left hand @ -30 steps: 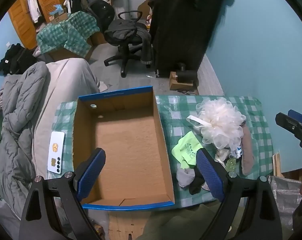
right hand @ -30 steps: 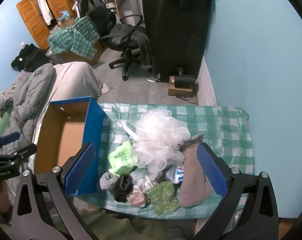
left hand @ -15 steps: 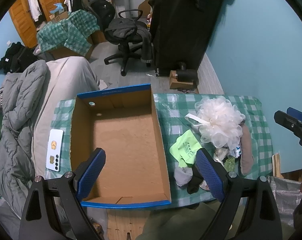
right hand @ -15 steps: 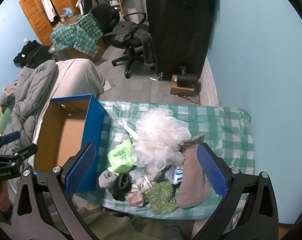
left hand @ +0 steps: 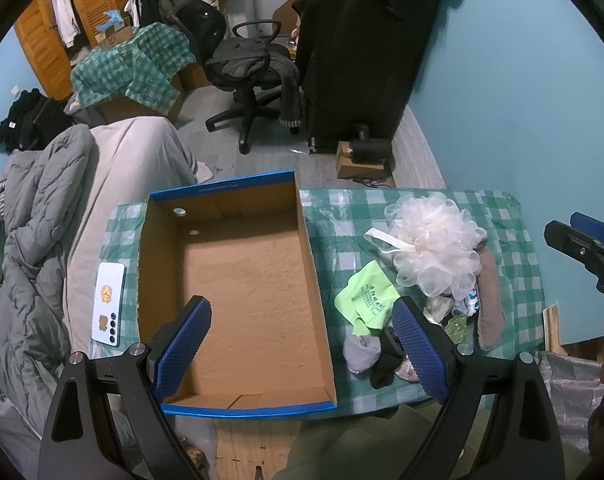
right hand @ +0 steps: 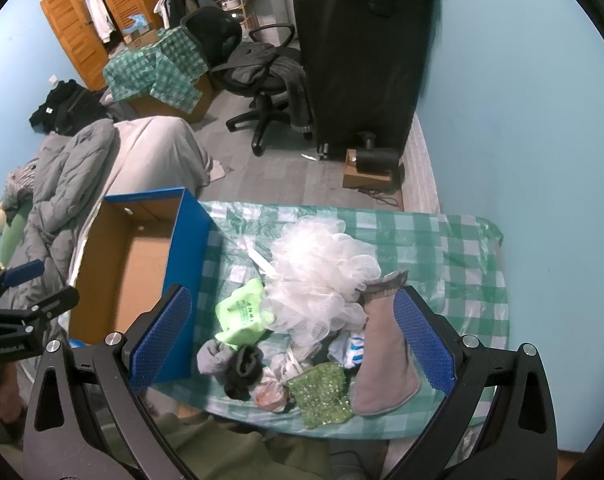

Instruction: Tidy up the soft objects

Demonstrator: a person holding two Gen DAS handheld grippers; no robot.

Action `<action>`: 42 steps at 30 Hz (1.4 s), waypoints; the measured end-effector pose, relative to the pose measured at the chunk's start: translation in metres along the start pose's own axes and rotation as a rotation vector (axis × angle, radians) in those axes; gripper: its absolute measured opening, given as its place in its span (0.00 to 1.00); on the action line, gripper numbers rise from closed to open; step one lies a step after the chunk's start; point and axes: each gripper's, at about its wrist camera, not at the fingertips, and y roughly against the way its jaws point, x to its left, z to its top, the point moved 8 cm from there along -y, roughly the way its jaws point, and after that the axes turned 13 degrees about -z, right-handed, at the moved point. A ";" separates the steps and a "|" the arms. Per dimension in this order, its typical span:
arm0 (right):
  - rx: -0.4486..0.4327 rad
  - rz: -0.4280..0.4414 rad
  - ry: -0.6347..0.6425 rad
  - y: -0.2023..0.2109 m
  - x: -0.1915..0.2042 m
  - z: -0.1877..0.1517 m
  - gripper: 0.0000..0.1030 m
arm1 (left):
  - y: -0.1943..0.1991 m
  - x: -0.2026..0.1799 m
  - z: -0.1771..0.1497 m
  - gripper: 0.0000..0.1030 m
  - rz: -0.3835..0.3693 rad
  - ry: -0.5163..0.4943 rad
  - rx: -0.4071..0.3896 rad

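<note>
An empty cardboard box with blue rim (left hand: 302, 216) (right hand: 189, 236) sits on the left of a green checked table (left hand: 518, 280) (right hand: 442, 240). To its right lies a pile of soft things: a white mesh bath pouf (left hand: 438, 248) (right hand: 322, 276), a lime-green cloth (left hand: 368, 296) (right hand: 241, 312), grey and black socks (left hand: 366, 354) (right hand: 229, 364), a mauve sock (left hand: 490, 300) (right hand: 382, 360) and a green sequin pouch (right hand: 322, 396). My left gripper (left hand: 302, 344) is open and empty, high over the box. My right gripper (right hand: 289, 336) is open and empty, high over the pile.
A white phone (left hand: 109, 304) lies on the table left of the box. A grey quilt and bed (left hand: 33, 240) lie to the left. An office chair (left hand: 249, 68) and a black wardrobe (left hand: 362, 40) stand beyond the table. The blue wall runs along the right.
Both grippers have drifted slightly; the views have shifted a little. The box and the pile have not moved. Both grippers stay open.
</note>
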 end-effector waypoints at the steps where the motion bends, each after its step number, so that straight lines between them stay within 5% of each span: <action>1: -0.001 0.000 0.000 0.000 0.000 0.000 0.98 | 0.000 0.000 0.000 0.90 -0.001 0.000 0.000; 42: 0.007 0.003 0.000 -0.002 -0.002 0.000 0.98 | -0.004 -0.013 0.001 0.90 -0.005 0.004 0.007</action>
